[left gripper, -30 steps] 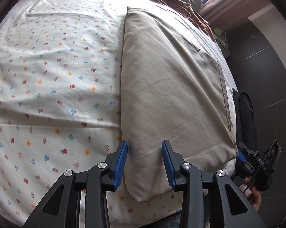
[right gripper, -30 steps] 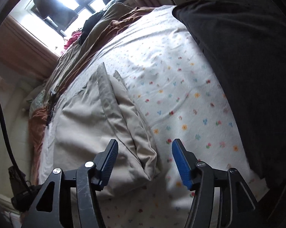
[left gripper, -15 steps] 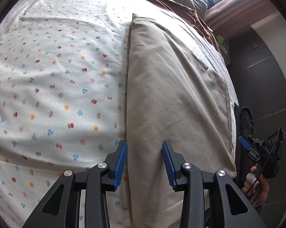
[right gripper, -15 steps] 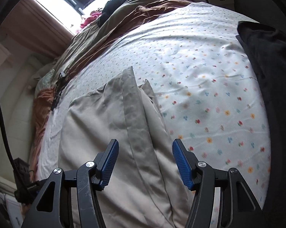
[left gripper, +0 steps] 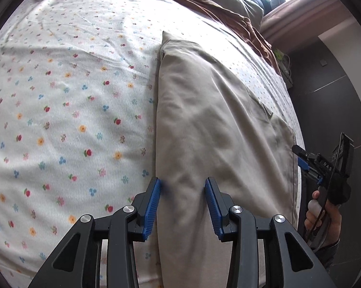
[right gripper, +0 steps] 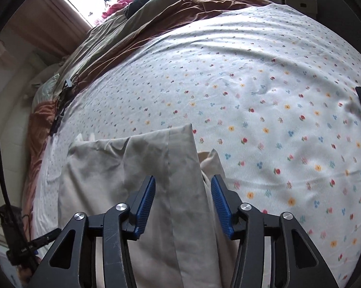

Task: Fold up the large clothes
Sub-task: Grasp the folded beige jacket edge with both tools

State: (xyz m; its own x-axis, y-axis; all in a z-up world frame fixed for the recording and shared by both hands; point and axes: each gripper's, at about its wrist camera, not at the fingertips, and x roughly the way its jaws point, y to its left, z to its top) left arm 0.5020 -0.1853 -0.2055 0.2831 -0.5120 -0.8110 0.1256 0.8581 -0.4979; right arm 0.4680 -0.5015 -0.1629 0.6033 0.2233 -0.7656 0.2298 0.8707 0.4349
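Left wrist view: the beige folded cloth (left gripper: 216,124) lies flat on the flowery bed sheet (left gripper: 67,110). The left gripper (left gripper: 182,206) has its fingers wide apart, with the cloth's long left edge between them (nothing pinched).

Right wrist view: the right gripper (right gripper: 182,204) is spread wide too, its fingers on either side of the cloth's hem band (right gripper: 180,160).

The beige trousers (left gripper: 216,129) are matt woven cloth, smooth with soft creases and stitched seams. The bedsheet (left gripper: 67,100) is a finely ribbed, matt white cotton printed with small flowers. The brown blanket (right gripper: 156,21) looks like a soft, rumpled fabric. The left gripper (left gripper: 182,206) has matt black plastic arms, ridged blue rubbery pads (left gripper: 151,210) and shiny metal rivets; the right gripper (right gripper: 183,206) matches, its plastic lightly scratched.
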